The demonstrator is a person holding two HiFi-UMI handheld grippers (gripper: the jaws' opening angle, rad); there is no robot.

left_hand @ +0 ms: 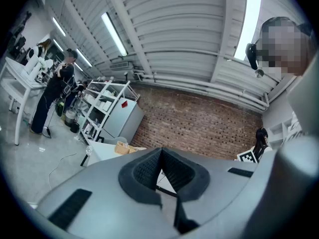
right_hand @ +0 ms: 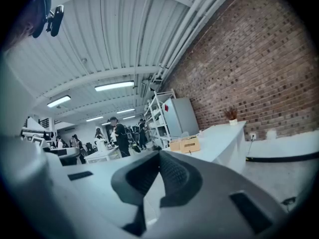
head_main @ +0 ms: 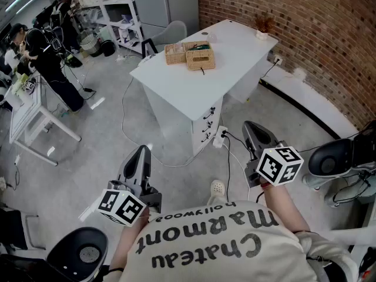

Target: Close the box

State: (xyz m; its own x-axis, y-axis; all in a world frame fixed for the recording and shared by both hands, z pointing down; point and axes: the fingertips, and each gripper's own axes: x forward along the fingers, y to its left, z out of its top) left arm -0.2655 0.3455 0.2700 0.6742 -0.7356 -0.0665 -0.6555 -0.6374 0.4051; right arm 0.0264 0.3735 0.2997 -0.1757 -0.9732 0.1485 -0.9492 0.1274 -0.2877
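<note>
Wicker box (head_main: 200,56) sits on white table (head_main: 176,90), toward its far side; something dark shows at its top. Second wicker box (head_main: 175,53) touches it on the left. Small plant pot (head_main: 262,27) at table's far right corner.

Both grippers well short of table, over the floor, aimed toward it. Left gripper (head_main: 140,153): jaws together, nothing between them. Right gripper (head_main: 252,128): jaws together, likewise empty.

Between grippers and table: floor with loose cables (head_main: 132,135) and a power strip (head_main: 221,135) at table's near corner, just below its drawers (head_main: 207,121).

Grey chair (head_main: 174,32) behind table; shelving (head_main: 111,7) beyond it. Brick wall (head_main: 305,34) right of table. Person in black (head_main: 51,60) well left of table, beside a second bench (head_main: 26,113)
</note>
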